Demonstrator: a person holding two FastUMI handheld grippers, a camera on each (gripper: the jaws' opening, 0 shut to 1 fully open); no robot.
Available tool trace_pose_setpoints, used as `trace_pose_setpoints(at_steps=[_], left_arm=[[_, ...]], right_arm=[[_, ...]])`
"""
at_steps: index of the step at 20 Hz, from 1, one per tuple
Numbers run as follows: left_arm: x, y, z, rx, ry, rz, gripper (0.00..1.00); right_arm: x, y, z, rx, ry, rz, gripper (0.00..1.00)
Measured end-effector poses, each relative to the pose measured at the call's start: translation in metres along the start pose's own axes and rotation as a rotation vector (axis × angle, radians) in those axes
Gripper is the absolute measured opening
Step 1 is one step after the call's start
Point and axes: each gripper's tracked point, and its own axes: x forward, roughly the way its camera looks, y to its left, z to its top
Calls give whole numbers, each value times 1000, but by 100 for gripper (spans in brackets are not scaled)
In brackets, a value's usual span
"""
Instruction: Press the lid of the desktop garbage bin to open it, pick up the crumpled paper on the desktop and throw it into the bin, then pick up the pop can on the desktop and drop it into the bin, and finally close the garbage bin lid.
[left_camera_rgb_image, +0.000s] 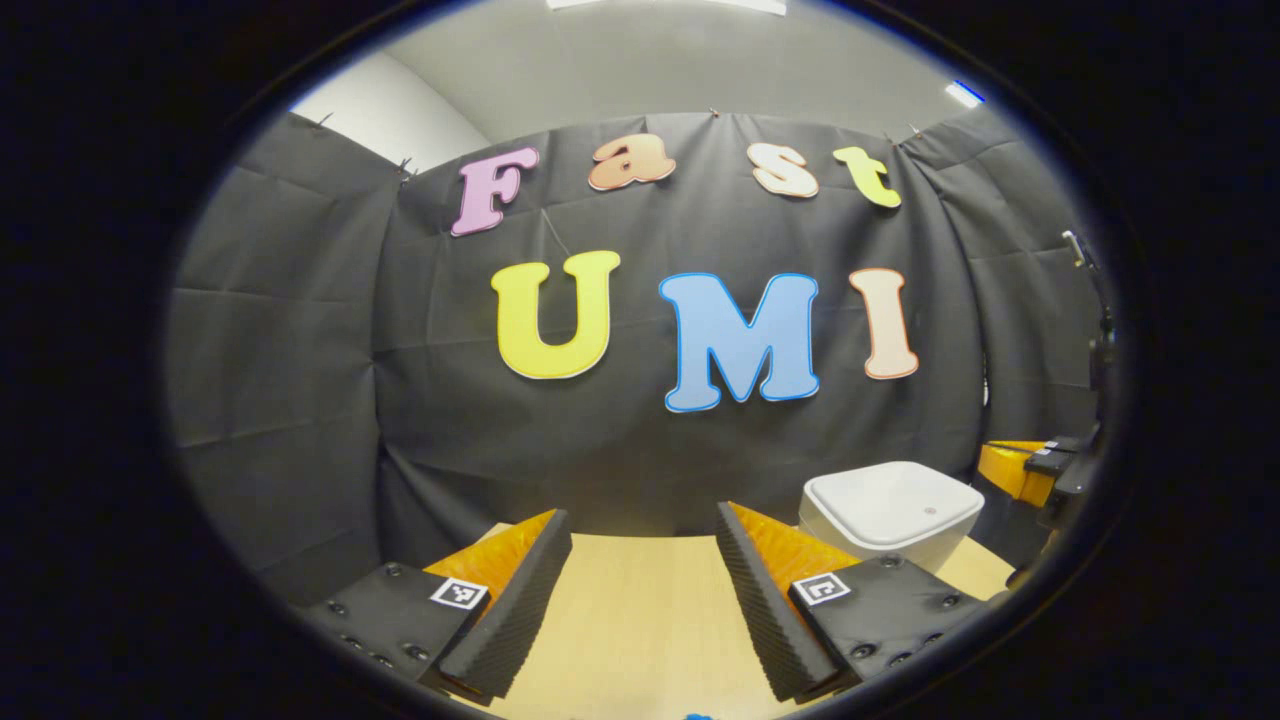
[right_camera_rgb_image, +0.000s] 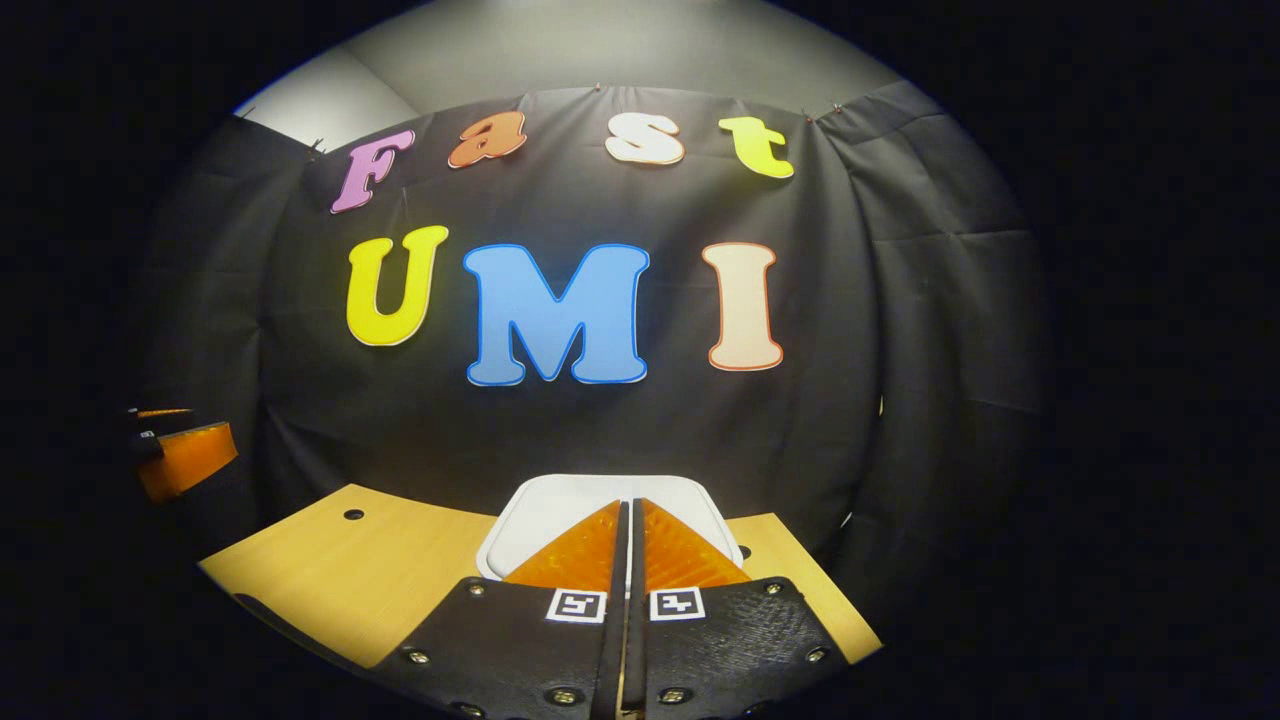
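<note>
The white desktop bin (left_camera_rgb_image: 890, 512) stands at the back right of the wooden table (left_camera_rgb_image: 640, 620), its lid down. My left gripper (left_camera_rgb_image: 642, 515) is open over the table, left of the bin, with nothing between its fingers. In the right gripper view the bin's lid (right_camera_rgb_image: 545, 505) lies directly ahead and just below my right gripper (right_camera_rgb_image: 632, 505). That gripper is shut with nothing held, and I cannot tell whether its tips touch the lid. The right gripper (left_camera_rgb_image: 1030, 465) also appears at the far right edge of the left gripper view, beside the bin.
The black cloth wall hangs close behind the bin and the table's back edge. A small hole (right_camera_rgb_image: 352, 514) marks the table (right_camera_rgb_image: 330, 580) left of the bin. The left gripper (right_camera_rgb_image: 185, 455) shows at the left edge of the right gripper view.
</note>
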Motion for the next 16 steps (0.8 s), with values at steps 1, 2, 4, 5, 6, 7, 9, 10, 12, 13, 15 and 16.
trace_pose_setpoints(at_steps=[1,2,4,5,6,7,9,10,12,13,15,16], left_arm=[[1,0,0,-1,1,0,95],[2,-1,-1,-1,1,1,95],[1,-2,-1,-1,2,1,95],[2,-2,-1,1,2,2,95],[1,-3,-1,1,3,2,95],[2,-3,-1,1,3,4,95],[2,-3,-1,2,5,6,95],[3,-4,-3,2,7,6,95],[3,-4,-4,4,10,9,95],[3,-4,-4,5,11,11,95],[4,-5,-5,2,14,11,95],[4,-5,-6,0,16,10,95]], right_arm=[[3,0,-3,-3,9,3,2],[6,0,-5,-4,20,9,2],[13,0,-13,-4,49,15,2],[18,0,-18,-3,68,20,2],[24,0,-25,0,95,24,2],[28,0,-33,4,129,31,2],[36,0,-48,21,185,42,2],[39,-1,-55,28,210,43,2],[41,-2,-59,45,228,46,2],[43,-2,-62,42,230,41,2],[44,-2,-62,19,240,46,2],[45,-2,-64,7,248,48,2]])
